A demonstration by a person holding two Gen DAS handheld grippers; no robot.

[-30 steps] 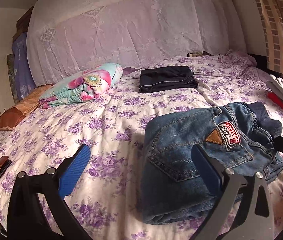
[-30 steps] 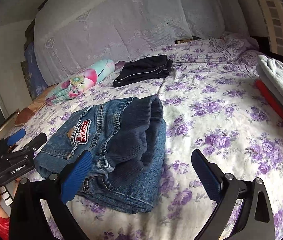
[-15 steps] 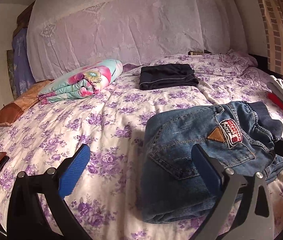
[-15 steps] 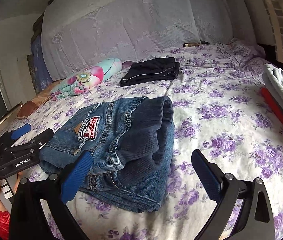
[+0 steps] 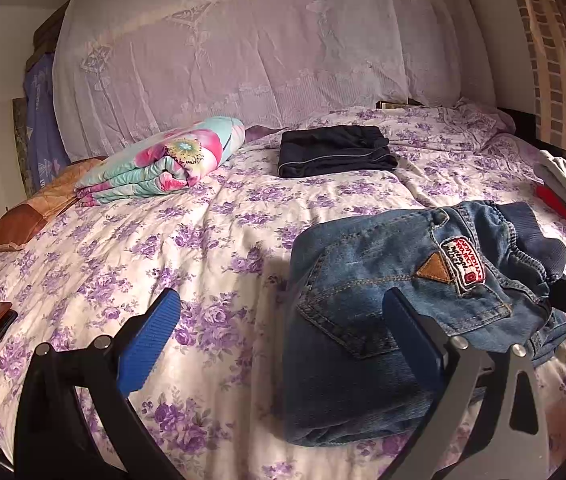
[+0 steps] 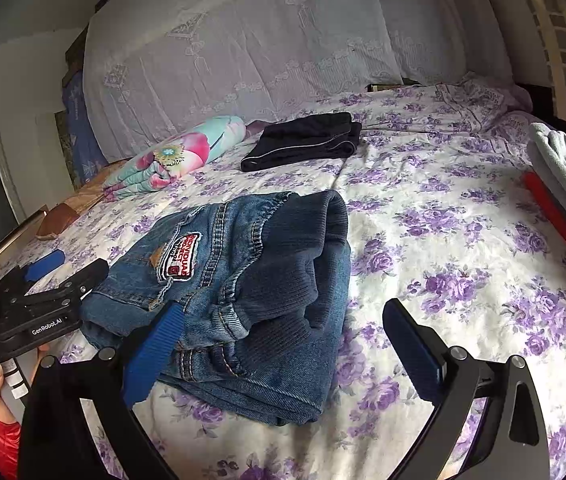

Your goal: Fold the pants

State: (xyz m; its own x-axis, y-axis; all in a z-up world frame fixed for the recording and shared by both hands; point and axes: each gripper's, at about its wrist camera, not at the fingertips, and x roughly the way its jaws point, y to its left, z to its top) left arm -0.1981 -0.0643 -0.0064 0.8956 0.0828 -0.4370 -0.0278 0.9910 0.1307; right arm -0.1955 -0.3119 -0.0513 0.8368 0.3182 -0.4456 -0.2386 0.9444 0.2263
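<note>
While both tongs (image 5: 279, 340) (image 6: 283, 344) gape, folded jeans (image 5: 383, 304) lie between them.

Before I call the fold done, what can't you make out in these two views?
- Folded blue denim pants: the layers underneath are hidden by the top layer in both views, so inner fold neatness is unknown.
- Left tongs: their right finger covers part of the pants.
- Right tongs: their left finger covers the pants' near edge.
- Red strip under the grey folded cloth: cut off by the frame edge.

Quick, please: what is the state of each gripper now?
Left gripper: open, holding nothing.
Right gripper: open, holding nothing.
</note>
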